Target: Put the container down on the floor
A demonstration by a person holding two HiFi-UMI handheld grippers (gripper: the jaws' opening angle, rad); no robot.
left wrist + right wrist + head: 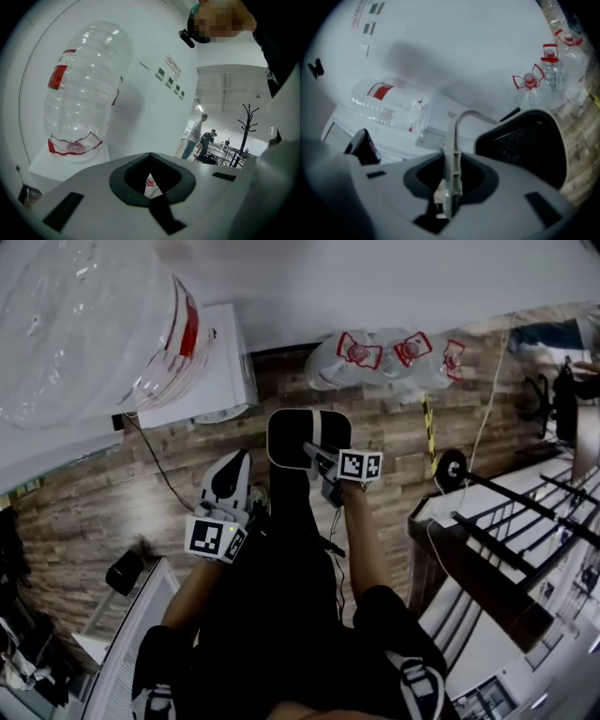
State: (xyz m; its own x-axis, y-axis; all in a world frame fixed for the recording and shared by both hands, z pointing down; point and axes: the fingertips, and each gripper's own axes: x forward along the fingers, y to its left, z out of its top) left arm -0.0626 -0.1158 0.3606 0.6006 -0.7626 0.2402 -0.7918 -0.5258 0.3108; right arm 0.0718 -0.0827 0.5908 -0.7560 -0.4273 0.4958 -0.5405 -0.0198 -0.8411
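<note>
A black container (292,432) hangs in front of me above the wooden floor (394,437). Its thin pale handle (453,140) arches up from the black body (525,145) and runs between the jaws of my right gripper (451,190), which is shut on it. In the head view the right gripper (317,456) reaches the container from the right. My left gripper (234,465) is just left of the container, apart from it. Its jaws are shut with nothing in them, and the left gripper (151,185) points toward the white wall.
A large clear water bottle (84,324) stands upended on a white dispenser (220,381) at the left, also the bottle (86,84). Several clear bottles with red handles (384,354) sit on the floor by the wall. A black metal rack (525,521) is at the right.
</note>
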